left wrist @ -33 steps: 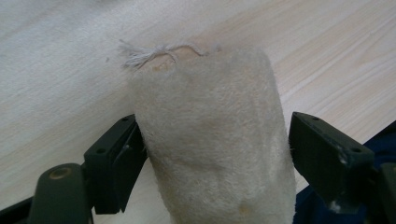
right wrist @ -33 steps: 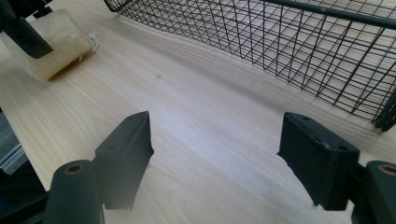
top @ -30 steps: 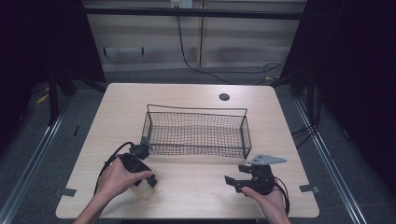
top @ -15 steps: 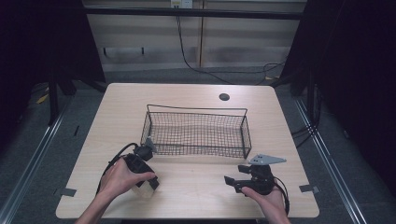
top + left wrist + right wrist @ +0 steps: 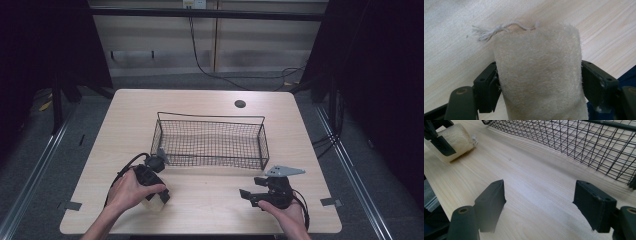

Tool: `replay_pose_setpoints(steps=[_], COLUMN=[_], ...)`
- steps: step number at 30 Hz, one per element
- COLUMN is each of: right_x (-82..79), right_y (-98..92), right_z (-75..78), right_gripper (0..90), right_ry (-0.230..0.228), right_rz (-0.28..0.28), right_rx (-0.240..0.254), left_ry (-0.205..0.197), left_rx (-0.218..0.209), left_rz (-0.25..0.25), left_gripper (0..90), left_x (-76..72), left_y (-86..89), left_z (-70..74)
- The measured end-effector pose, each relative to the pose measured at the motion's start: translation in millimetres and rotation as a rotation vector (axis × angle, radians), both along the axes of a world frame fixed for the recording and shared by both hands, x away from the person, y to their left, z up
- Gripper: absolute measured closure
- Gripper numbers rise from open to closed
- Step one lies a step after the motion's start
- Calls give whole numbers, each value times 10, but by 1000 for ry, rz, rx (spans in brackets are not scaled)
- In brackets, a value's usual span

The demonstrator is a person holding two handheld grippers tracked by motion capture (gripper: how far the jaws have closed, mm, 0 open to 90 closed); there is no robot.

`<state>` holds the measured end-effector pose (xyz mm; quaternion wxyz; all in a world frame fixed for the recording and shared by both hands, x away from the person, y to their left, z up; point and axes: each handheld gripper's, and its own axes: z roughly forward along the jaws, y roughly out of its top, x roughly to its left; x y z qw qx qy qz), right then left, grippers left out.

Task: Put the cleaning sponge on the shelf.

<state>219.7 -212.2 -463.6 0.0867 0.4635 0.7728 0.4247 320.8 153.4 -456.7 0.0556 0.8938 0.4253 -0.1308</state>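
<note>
On the pale wooden table (image 5: 210,210), the left gripper (image 5: 159,197) pinches a rolled cream towel (image 5: 539,80), its lower end cut off. The right gripper (image 5: 248,196) rests spread beside the wire basket (image 5: 210,142).

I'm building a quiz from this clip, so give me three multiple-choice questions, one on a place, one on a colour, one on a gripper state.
1. Where is the black wire mesh basket?
A. middle of the light wooden table
B. on the floor
C. in a hand

2. What colour is the fuzzy rolled cloth?
A. red
B. cream
C. blue

3. How is the right gripper?
A. shut on the basket
B. shut on the roll
C. open

Answers: 1 A, the high view shows it mid-table. 2 B, the left gripper view shows cream fibres between the left gripper jaws. 3 C, its jaws stand apart over bare wood.
</note>
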Motion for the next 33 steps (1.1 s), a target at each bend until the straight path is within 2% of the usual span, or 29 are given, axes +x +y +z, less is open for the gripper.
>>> replay_pose_setpoints(steps=[2,5,16,19,21,24,27,33], right_x=[-2,-5,-4,-5,-7,0,-8,-8], right_y=[-1,-3,-3,-3,-2,2,13,9], right_z=[1,3,4,3,3,-4,-3,-4], right_gripper=[249,247,245,245,245,244,244,245], right_ry=[-1,0,2,2,2,3,15,9], right_rz=[-1,-1,1,2,5,13,17,19], right_rx=[0,0,3,2,2,-1,0,0], left_ry=[-7,-11,-23,-30,-25,-17,-7,-5], left_rx=[0,-16,-37,-47,-55,-61,-104,-116], left_rz=[-15,-9,-74,-72,-65,-83,-81,-84], left_gripper=[246,246,247,247,247,247,247,247], left_x=[0,-11,-15,-14,-24,-20,7,10], left_y=[8,24,39,57,67,76,102,143], left_z=[13,51,225,262,280,308,345,444])
